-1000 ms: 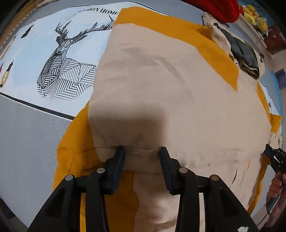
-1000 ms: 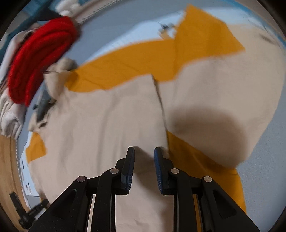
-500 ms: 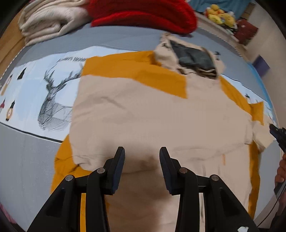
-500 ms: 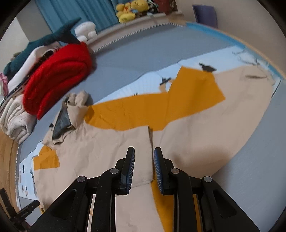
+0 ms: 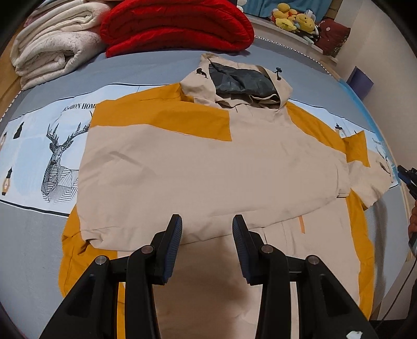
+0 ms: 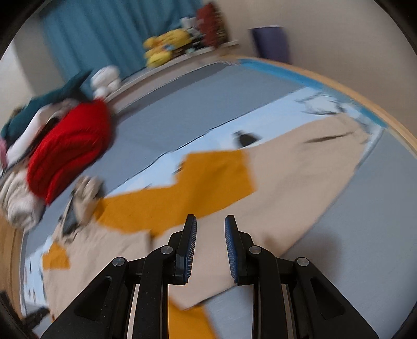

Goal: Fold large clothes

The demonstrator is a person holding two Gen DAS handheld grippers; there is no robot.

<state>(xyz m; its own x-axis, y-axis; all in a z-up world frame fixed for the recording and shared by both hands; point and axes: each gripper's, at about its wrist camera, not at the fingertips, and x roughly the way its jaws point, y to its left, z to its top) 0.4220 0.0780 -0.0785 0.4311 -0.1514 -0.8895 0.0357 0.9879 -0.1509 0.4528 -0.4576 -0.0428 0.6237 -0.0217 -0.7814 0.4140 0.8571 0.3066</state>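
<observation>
The jacket (image 5: 208, 167), beige with mustard-yellow panels, lies spread flat on the bed (image 5: 146, 67), across a pale blue printed band (image 5: 34, 146) of the grey cover that bears a geometric deer drawing (image 5: 58, 164). One beige sleeve (image 5: 161, 172) is folded across the jacket body, its cuff end near the left side of the garment. The other sleeve (image 5: 370, 177) extends toward the right edge of the bed. The hood (image 5: 237, 80), with dark grey lining exposed, points toward the far edge of the bed. Beyond the hood, a folded red blanket (image 5: 177, 26) lies just beside a stack of cream blankets (image 5: 54, 41) at the far left corner. Yellow plush toys (image 5: 294, 19) sit on a ledge past the far edge. The left gripper (image 5: 207, 229) is released, its jaws spread apart above the lower jacket body, with nothing between them. The right gripper (image 6: 209, 234) is also released, its jaws apart and nothing held, positioned over beige fabric near the right edge of the bed. The right wrist view is motion-blurred, so fine detail there cannot be determined. In the left wrist view, the right gripper's tip appears at the right margin.
</observation>
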